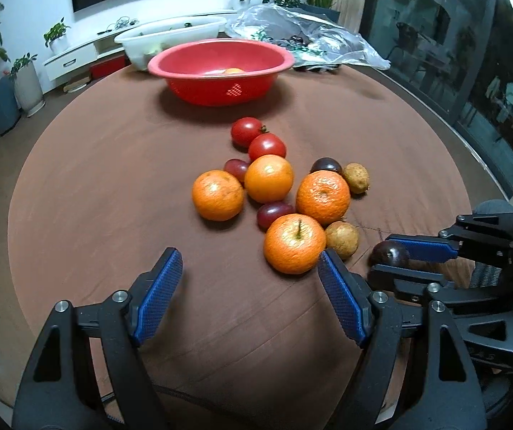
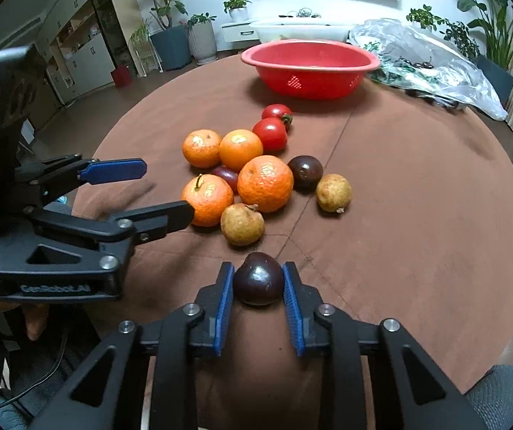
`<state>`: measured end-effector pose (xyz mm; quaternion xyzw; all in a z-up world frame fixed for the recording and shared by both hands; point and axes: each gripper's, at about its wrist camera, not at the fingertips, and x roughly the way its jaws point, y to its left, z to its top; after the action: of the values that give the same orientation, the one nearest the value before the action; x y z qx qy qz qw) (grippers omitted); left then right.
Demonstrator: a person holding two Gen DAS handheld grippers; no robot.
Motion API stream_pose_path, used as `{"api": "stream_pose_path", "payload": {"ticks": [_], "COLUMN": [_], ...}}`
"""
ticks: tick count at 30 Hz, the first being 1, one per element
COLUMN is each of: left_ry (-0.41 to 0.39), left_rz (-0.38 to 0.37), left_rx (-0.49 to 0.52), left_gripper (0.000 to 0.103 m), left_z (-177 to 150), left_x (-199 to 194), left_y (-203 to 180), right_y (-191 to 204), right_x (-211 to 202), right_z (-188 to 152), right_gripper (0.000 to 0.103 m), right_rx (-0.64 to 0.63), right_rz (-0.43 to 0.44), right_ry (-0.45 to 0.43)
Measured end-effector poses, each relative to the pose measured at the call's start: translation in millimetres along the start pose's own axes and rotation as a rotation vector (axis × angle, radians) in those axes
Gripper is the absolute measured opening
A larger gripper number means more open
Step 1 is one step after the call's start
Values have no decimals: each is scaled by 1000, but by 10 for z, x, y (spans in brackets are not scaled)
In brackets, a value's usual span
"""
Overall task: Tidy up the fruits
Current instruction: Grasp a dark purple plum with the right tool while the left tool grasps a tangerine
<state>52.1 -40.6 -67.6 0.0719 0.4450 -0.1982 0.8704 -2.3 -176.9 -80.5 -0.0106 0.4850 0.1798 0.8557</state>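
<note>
Right hand-held gripper (image 2: 258, 284) clamped on dark plum (image 2: 258, 279), near tabletop (image 2: 417, 215) edge, presumably bound for far red basket (image 2: 310, 68); left hand-held gripper (image 1: 250, 276) spread wide, empty.

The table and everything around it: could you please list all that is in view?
oranges: four, orange, clustered mid-table
tomatoes: two, red, behind the oranges
grapes: two, reddish purple, tucked among the oranges
tan fruits: two, yellowish brown, near edge of the cluster
dark fruit: one, dark purple, right of the oranges
held dark fruit: one, dark purple, between the right fingers
red basket: one, far side
white tub: one, behind the basket
plastic bag: one, clear, far right
table: one, brown
left gripper: open
right gripper: shut on the held dark fruit
</note>
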Motion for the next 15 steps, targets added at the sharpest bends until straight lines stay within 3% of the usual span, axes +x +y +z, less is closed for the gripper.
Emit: {"api": "stream_pose_path", "payload": {"ticks": [5, 10, 15], "left_ry": [21, 41, 56], "left_rz": [-4, -41, -85], "left_rx": [37, 44, 29], "left_gripper": [77, 62, 60], "left_z": [39, 70, 89], "left_x": [114, 178, 228], "left_y": [-96, -109, -66], "right_y": [-202, -282, -303], "right_x": [-149, -207, -201], "right_z": [-6, -11, -11], "right_gripper": [30, 30, 30], "right_rx": [80, 109, 116], "right_rz": [29, 34, 54], "right_ry": [-39, -55, -62]}}
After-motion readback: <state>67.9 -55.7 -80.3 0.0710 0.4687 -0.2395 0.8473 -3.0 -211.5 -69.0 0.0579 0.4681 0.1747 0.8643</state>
